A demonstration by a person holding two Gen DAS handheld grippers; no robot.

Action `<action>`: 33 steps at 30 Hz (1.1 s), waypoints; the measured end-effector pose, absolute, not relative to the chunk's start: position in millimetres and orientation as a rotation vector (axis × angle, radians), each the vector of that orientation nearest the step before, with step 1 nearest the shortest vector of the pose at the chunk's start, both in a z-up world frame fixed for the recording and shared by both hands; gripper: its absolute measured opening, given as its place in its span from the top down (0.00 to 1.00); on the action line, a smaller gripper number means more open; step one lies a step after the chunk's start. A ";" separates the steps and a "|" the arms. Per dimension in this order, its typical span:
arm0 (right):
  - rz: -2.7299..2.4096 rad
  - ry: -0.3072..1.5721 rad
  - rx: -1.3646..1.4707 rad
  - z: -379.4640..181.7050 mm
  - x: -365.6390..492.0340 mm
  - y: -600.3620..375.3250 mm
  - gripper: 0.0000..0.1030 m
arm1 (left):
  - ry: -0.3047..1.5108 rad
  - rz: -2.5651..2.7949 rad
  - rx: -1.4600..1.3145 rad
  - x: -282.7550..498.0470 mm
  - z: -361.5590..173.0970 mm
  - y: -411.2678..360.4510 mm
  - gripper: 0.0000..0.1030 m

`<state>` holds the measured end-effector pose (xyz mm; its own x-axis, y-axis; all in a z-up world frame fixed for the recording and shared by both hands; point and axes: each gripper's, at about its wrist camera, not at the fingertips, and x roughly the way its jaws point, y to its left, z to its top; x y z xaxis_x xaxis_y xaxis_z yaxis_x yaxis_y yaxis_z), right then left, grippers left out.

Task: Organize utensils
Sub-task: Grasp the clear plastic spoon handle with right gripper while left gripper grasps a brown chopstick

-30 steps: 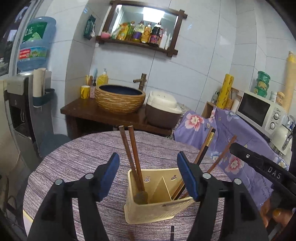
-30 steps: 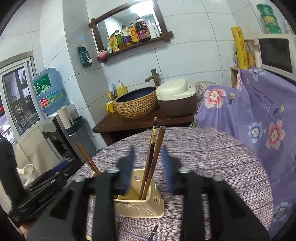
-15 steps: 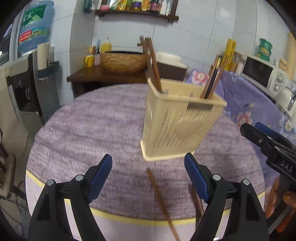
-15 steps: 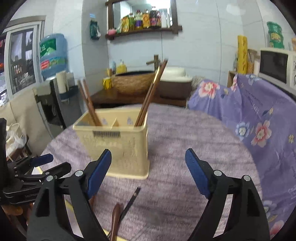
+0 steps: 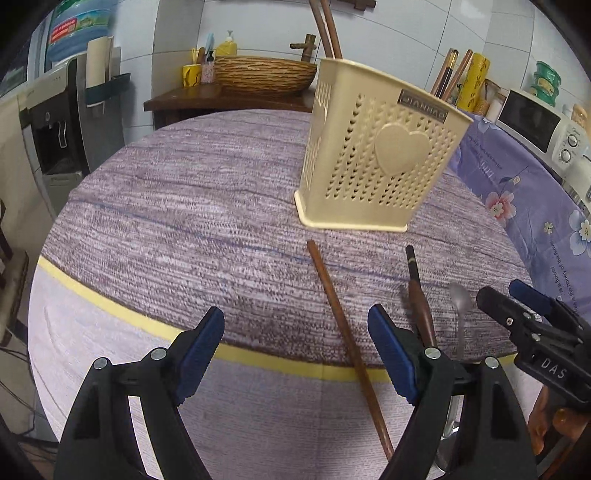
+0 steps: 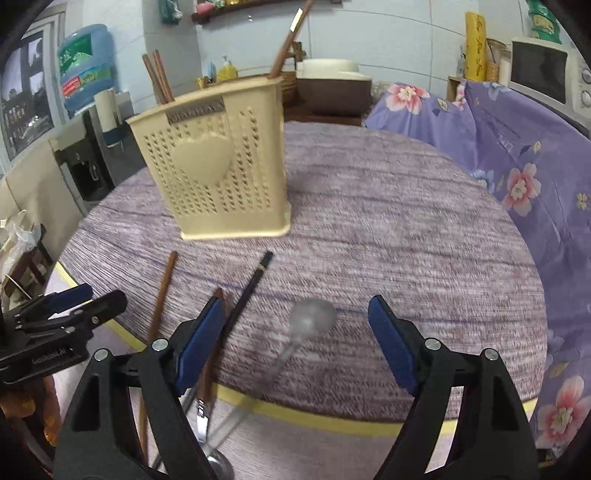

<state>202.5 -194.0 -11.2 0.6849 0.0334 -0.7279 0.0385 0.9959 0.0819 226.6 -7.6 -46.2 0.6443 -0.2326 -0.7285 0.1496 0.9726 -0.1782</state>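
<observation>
A cream perforated holder (image 5: pixel 376 162) (image 6: pixel 221 166) stands on the round table with brown chopsticks (image 5: pixel 327 26) (image 6: pixel 159 77) upright in it. In front of it lie a brown chopstick (image 5: pixel 343 332) (image 6: pixel 162 295), a black chopstick (image 6: pixel 247 295) and a metal spoon (image 6: pixel 310 317) (image 5: pixel 460 299). My left gripper (image 5: pixel 295 321) is open low over the table's near edge, the brown chopstick running between its fingers. My right gripper (image 6: pixel 297 308) (image 5: pixel 532 317) is open above the spoon, its pads clear of it. The left gripper (image 6: pixel 66 314) shows at the left.
A brown-handled metal utensil (image 6: pixel 207 373) lies partly under my right gripper's left finger. The purple tablecloth (image 5: pixel 184 221) has a yellow band near its hanging edge. Behind are a wooden counter with a woven basin (image 5: pixel 262 74), a water dispenser (image 5: pixel 55 122) and a floral cloth (image 6: pixel 517 166).
Both grippers came down from over the holder's top to the near table edge and their jaws spread wider. The holder now stands beyond them; loose utensils lie in front.
</observation>
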 end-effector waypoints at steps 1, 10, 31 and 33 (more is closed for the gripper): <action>-0.014 0.834 0.103 -15.5 202.2 -196.5 0.24 | 0.847 -0.216 -0.107 225.4 -48.0 -7.7 0.23; -0.064 0.949 0.133 -41.5 207.8 -197.9 0.38 | 0.850 -0.221 -0.120 220.0 -50.8 -11.5 0.23; -0.064 0.971 0.067 -43.9 251.8 -174.8 0.63 | 0.857 -0.211 -0.149 220.2 -54.5 -3.3 0.23; -0.067 0.974 0.056 -43.8 252.8 -172.6 0.63 | 0.860 -0.212 -0.148 220.7 -54.8 -4.2 0.23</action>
